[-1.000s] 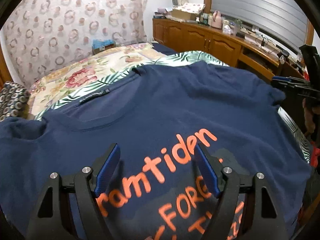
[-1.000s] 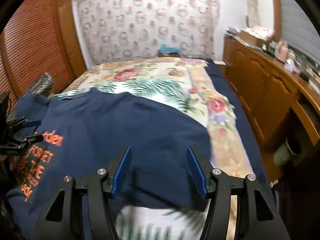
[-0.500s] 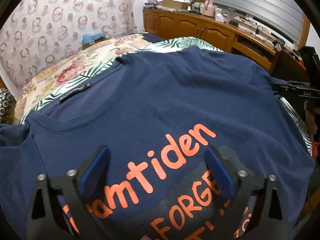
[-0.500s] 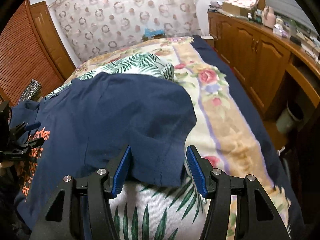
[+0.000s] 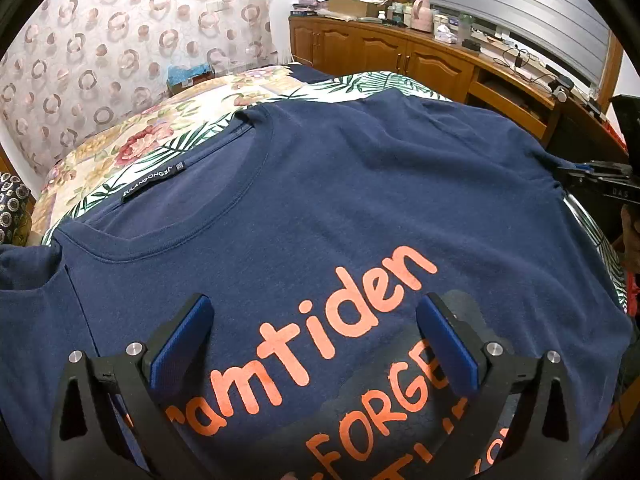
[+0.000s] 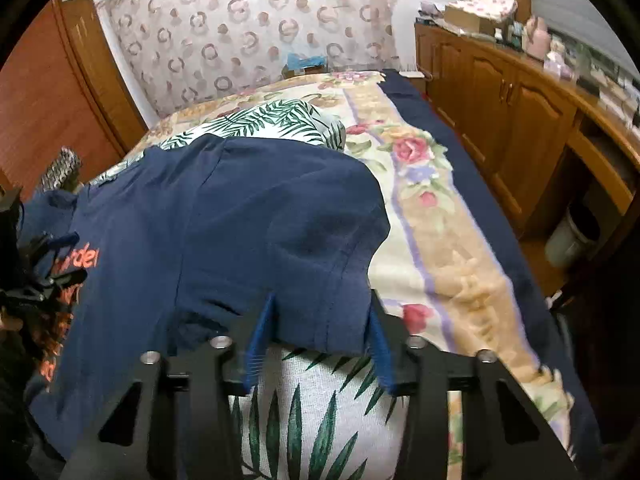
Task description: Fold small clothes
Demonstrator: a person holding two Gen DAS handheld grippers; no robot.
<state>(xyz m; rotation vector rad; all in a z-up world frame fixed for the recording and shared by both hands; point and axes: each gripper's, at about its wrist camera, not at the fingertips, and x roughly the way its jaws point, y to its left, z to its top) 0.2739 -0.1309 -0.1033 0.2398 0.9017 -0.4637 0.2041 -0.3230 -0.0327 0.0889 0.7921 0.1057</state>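
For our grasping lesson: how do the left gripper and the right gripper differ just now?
Left gripper: jaws have just been opening, now wide and empty above the shirt print. Right gripper: jaws have just been closing, narrower, on the sleeve. Both have blue pads and point down at the shirt.

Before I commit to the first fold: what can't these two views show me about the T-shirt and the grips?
- T-shirt print: lower lines cut off by the frame edge and the left gripper, left wrist view.
- Hem: in neither view.
- Right gripper, closing around the sleeve: whether the pads press yet is unclear, right wrist view, motion blur.
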